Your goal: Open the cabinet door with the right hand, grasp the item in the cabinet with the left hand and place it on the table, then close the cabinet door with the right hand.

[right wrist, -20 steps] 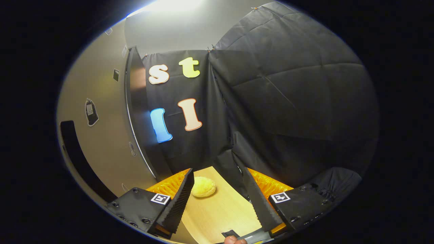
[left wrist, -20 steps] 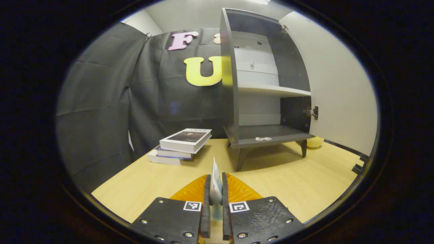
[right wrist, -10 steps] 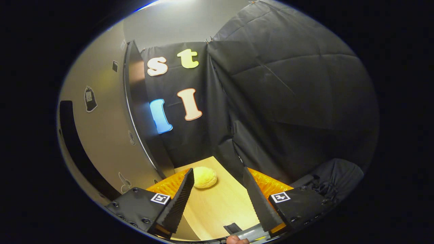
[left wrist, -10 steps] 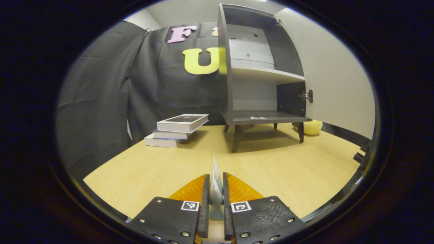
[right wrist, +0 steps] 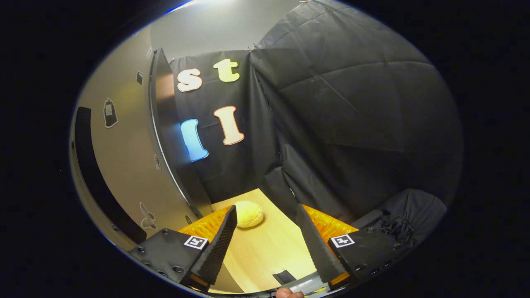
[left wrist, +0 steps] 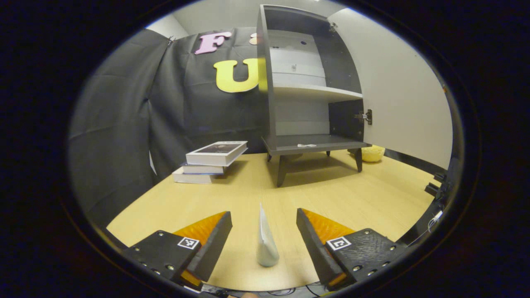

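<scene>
Left gripper (left wrist: 263, 231) spread wide around a white pouch (left wrist: 266, 244) standing on the desk (left wrist: 339, 198); right gripper (right wrist: 265, 236) wide, cabinet door (right wrist: 128, 165) open

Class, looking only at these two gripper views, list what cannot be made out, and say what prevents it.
1. Thin white pouch, left gripper view: seen edge-on, so its face is hidden.
2. Small white bits on the dark grey cabinet's bottom shelf: too small to identify.
3. Round yellow object, right gripper view: partly behind the right gripper's finger.
4. Stacked books: covers too small to read.
</scene>
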Demonstrator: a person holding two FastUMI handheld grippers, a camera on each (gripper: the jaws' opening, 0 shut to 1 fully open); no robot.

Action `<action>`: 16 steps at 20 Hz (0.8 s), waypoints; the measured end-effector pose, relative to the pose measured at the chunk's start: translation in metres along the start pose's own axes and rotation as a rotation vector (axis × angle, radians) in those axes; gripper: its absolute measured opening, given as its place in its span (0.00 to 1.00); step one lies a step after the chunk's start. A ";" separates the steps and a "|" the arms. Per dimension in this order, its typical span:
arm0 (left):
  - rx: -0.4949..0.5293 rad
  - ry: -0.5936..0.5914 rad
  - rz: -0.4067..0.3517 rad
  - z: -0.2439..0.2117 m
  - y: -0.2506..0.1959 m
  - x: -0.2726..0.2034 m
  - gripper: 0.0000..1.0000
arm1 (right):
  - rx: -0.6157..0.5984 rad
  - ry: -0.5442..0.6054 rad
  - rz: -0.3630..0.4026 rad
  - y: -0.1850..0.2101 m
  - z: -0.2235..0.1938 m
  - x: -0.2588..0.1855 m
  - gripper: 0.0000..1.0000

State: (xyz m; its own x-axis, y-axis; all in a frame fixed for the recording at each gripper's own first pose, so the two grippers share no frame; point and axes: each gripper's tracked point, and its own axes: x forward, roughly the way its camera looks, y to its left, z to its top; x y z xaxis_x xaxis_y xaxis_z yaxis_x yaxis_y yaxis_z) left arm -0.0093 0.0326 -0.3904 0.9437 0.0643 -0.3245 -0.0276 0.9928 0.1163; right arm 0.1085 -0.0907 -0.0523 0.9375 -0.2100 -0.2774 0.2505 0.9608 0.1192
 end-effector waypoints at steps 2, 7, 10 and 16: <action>-0.021 -0.026 -0.003 0.028 0.002 -0.018 0.95 | -0.011 -0.014 -0.015 -0.006 0.000 -0.003 0.85; -0.053 -0.076 0.001 0.117 0.011 -0.066 0.95 | -0.117 -0.050 -0.075 -0.023 0.002 -0.019 0.84; -0.084 -0.130 -0.006 0.185 0.011 -0.086 0.92 | -0.098 -0.083 -0.053 -0.011 0.012 -0.023 0.85; -0.039 -0.283 0.048 0.325 -0.002 -0.093 0.92 | -0.057 -0.141 0.061 0.005 0.044 -0.025 0.85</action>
State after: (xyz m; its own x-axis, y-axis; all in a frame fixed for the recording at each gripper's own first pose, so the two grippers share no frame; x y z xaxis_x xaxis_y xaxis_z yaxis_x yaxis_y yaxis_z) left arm 0.0096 -0.0077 -0.0556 0.9954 0.0857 -0.0439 -0.0816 0.9928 0.0874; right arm 0.0968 -0.0885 -0.0025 0.9761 -0.1704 -0.1346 0.1817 0.9804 0.0765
